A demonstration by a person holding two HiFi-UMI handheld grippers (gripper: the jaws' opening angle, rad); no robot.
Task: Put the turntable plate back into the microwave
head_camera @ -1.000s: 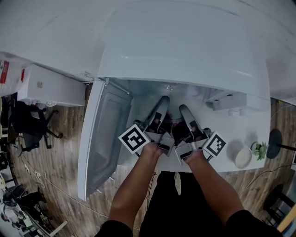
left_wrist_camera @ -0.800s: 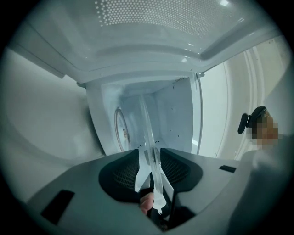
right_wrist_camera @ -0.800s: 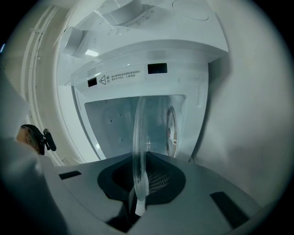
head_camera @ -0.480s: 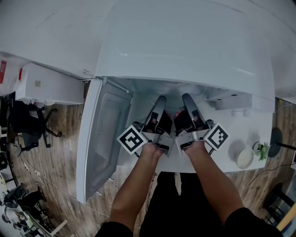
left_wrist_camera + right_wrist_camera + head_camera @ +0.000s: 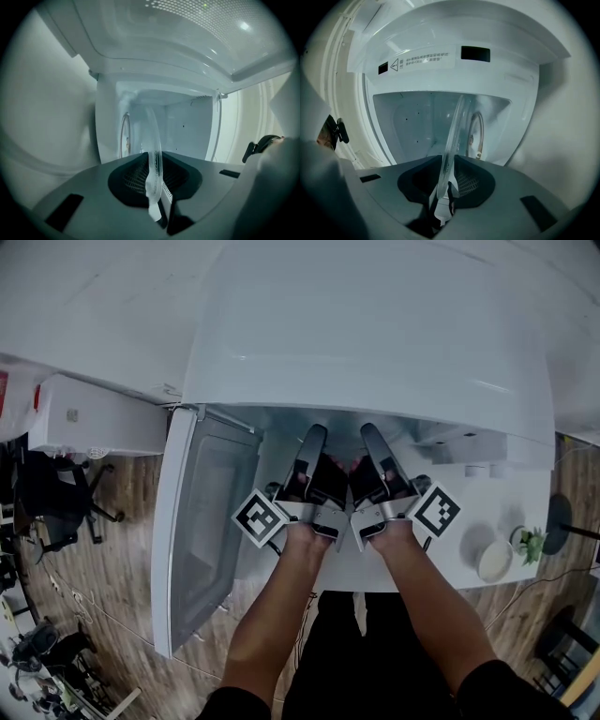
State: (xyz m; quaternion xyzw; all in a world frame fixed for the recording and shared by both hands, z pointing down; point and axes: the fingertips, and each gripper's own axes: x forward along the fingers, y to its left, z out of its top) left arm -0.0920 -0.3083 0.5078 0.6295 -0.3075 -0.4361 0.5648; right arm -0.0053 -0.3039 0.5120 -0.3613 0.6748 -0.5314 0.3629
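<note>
The clear glass turntable plate, seen edge-on, has its rim gripped in the left tongs and right tongs. It reaches ahead of them into the white microwave. The left jaws have just eased wider.

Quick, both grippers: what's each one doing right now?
Left gripper: closed on the turntable plate rim; its jaws have just opened slightly.
Right gripper: closed on the same plate's rim.
</note>
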